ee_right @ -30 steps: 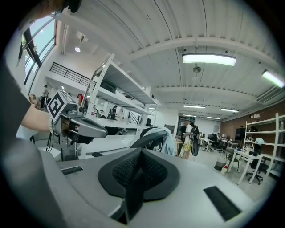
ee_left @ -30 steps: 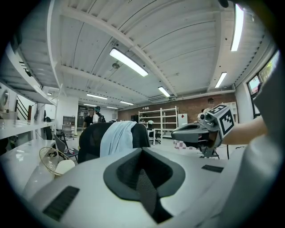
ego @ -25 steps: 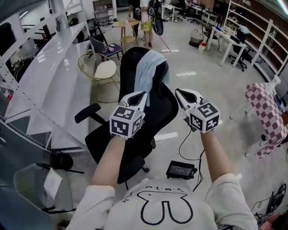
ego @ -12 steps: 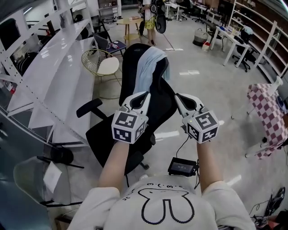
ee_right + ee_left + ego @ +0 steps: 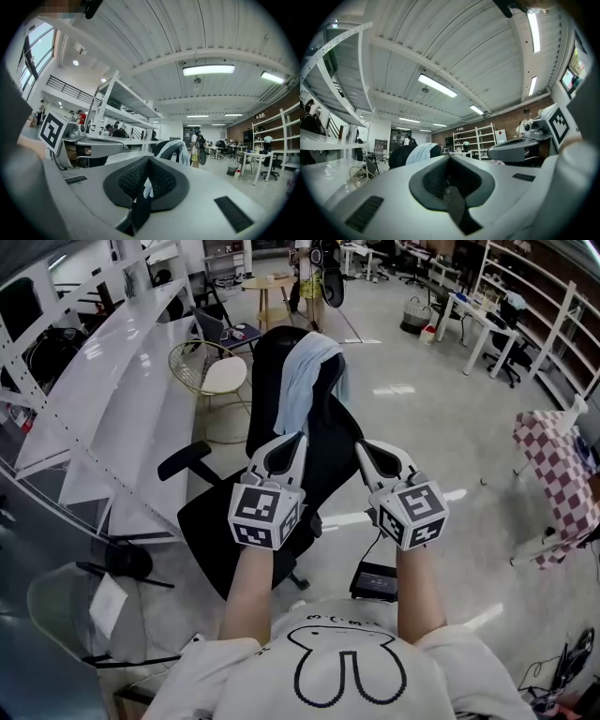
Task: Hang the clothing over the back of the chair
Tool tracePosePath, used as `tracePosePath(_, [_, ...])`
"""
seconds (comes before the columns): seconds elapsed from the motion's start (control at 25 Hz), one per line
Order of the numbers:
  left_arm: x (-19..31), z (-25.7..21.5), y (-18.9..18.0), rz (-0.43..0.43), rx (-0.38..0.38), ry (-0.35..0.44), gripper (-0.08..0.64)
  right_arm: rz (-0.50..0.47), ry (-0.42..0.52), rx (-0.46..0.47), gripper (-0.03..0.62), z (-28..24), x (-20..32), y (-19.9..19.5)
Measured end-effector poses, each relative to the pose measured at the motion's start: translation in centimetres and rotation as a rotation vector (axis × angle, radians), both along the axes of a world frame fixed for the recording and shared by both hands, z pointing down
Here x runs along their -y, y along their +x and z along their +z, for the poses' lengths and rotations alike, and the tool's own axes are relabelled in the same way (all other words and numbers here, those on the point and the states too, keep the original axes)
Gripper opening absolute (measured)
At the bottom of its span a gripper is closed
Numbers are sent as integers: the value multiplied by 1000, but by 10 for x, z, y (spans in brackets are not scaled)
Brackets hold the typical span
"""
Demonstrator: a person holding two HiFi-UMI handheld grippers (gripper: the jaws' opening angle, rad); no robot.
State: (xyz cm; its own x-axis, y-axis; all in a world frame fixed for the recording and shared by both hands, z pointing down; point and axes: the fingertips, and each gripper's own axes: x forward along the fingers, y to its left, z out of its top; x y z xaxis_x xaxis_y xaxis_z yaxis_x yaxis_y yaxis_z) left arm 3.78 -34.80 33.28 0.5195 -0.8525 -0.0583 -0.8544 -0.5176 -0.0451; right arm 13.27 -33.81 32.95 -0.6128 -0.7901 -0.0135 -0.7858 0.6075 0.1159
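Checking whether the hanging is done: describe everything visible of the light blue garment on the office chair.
The light blue garment looks like thin, soft, creased cloth. It lies draped over the top of the black chair's backrest, a long fold hanging down one edge, a shorter one down the other. Only the backrest touches it; the left gripper and right gripper are clear of it.

The clothing (image 5: 305,381) is soft, matt pale-blue cloth, the chair (image 5: 323,427) dull black fabric with plastic arms, the floor (image 5: 441,437) smooth and glossy, the shelving (image 5: 112,362) glossy white metal.
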Motion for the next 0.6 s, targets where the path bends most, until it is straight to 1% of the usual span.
tracePosePath(0.2, [-13,0,10,9,29,25,11,-1,9,-3,17,0,-10,-6])
tracePosePath(0.32, [-19,-2,16,23,39,44,11,1,25,-22,16,-2,-14,-10])
tracePosePath(0.44, [-23,-4,18,26,51,52,11,1,39,-41,15,-3,-18,-15])
tracePosePath(0.6, [-26,-6,22,30,61,61,11,-3,52,-42,14,-6,-20,-18])
